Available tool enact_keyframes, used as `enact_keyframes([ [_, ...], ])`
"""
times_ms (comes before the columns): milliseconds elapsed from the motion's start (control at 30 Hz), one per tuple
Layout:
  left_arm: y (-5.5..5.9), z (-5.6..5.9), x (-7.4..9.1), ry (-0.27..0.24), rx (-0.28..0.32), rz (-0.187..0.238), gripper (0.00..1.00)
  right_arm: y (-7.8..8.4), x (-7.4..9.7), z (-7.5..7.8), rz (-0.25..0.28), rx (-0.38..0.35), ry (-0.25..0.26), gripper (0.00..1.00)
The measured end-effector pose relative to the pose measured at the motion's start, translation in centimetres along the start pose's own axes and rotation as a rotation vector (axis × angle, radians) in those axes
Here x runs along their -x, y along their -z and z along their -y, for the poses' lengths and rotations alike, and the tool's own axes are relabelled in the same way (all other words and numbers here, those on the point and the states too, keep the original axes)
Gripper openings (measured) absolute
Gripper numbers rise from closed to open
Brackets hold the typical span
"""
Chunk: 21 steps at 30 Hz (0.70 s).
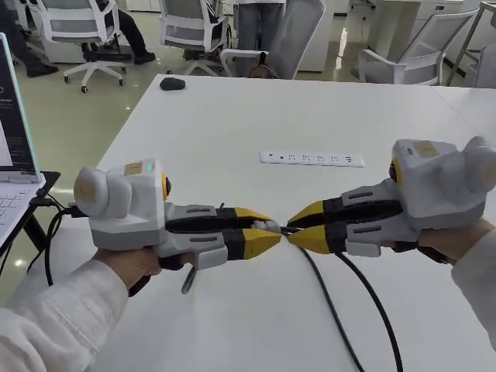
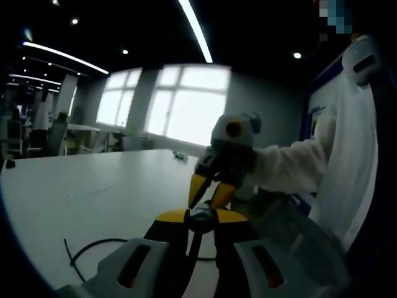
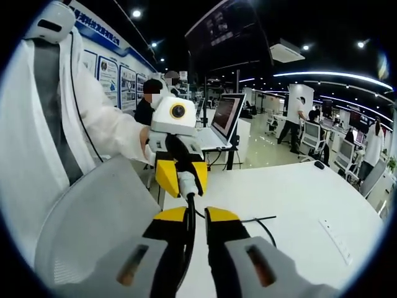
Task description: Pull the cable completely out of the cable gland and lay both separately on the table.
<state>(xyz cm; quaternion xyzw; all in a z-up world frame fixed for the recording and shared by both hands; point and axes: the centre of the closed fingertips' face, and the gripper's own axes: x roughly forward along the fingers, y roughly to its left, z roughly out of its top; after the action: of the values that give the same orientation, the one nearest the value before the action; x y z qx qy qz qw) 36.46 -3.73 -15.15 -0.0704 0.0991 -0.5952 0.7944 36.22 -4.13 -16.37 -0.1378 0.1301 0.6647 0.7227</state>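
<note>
My left gripper (image 1: 267, 233) is shut on a small pale cable gland (image 1: 272, 226) just above the white table (image 1: 217, 132). Tip to tip with it, my right gripper (image 1: 298, 231) is shut on the black cable (image 1: 333, 306) right where it leaves the gland. From there the cable drops to the table and runs toward me in two strands. In the right gripper view the cable (image 3: 189, 208) passes between my own jaws into the gland (image 3: 186, 184), held by the left gripper (image 3: 181, 181). In the left gripper view the gland (image 2: 200, 215) sits between the yellow tips, facing the right gripper (image 2: 208, 192).
A white power strip (image 1: 311, 158) lies beyond the grippers mid-table, and a black mouse (image 1: 172, 84) sits at the far edge. An open laptop (image 1: 14, 147) stands on a side stand to the left with dangling wires. Office chairs (image 1: 267, 35) ring the far end.
</note>
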Motion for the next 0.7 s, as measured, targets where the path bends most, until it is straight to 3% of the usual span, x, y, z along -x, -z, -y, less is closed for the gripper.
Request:
enact_keyframes([
  [133,-0.2,-0.2,0.0,-0.003,0.004,0.009,0.16,-0.1,-0.1,-0.4,0.010,-0.002,-0.026,0.03],
  [467,-0.2,-0.3,0.0,-0.003,0.007,0.008,0.16,-0.1,-0.1,0.0,0.011,0.021,-0.011,0.03],
  [700,-0.1,-0.6,0.2,-0.016,0.014,0.005,0.16,1.0,0.5,0.4,-0.002,0.010,-0.001,0.03],
])
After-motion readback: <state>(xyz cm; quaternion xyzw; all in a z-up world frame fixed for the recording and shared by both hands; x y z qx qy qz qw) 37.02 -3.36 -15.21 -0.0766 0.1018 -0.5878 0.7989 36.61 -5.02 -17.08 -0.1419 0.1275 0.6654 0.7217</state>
